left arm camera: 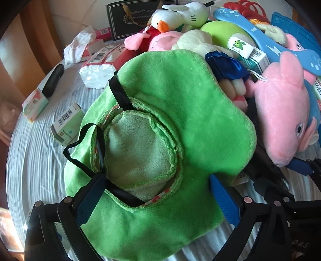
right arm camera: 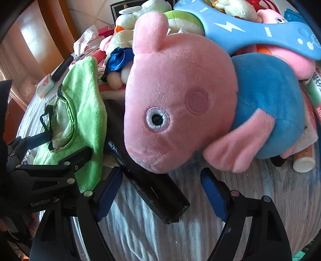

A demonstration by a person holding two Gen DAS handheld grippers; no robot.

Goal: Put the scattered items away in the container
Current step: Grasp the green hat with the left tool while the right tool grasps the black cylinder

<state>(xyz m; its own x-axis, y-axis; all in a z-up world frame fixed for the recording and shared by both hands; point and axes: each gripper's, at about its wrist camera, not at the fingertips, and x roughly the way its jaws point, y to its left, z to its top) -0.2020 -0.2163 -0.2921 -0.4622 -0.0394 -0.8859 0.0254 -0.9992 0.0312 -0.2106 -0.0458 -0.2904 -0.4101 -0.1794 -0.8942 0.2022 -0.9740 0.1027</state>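
Note:
A green plush hat with black straps lies upside down on the grey-white cloth. My left gripper is open, its blue fingers astride the hat's near rim. The hat also shows in the right wrist view. A pink pig plush in a blue shirt lies on its side right of the hat. My right gripper is open, just below the pig's snout, over a black cylinder. The pig also shows in the left wrist view.
A pile of plush toys, a blue plastic toy, tissue packs, small boxes and a white bottle crowd the table. A black box stands at the back. No container is clearly visible.

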